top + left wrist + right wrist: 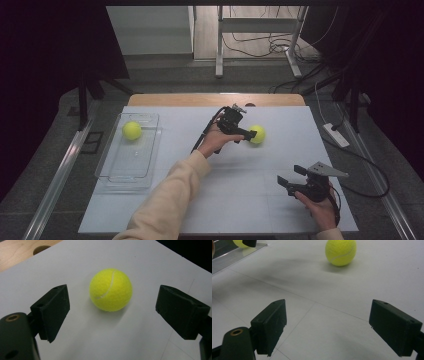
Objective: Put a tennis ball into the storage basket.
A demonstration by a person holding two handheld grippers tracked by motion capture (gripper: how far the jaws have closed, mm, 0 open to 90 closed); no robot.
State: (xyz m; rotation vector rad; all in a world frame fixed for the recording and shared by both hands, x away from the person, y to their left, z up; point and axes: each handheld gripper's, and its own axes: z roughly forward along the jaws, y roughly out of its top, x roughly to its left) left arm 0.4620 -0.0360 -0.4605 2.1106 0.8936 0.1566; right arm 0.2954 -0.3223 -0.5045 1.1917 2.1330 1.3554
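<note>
A yellow tennis ball [258, 134] lies on the white table top [240, 200], right of centre. My left gripper [251, 134] reaches across to it and is open; in the left gripper view the ball [110, 290] sits just past the two black jaw tips, untouched, with my left gripper [113, 300] spread wide around it. A second tennis ball [132, 130] rests in the clear tray [116, 172] at the left. My right gripper [289, 175] hovers open near the front right, holding nothing. Beyond my right gripper [329, 312] in its own view, the ball [340, 252] lies far ahead.
The tray's rim [227, 257] shows at the upper left of the right gripper view. A wooden strip [215, 99] with a hole [41, 249] runs along the table's back edge. Cables and table legs stand on the floor behind.
</note>
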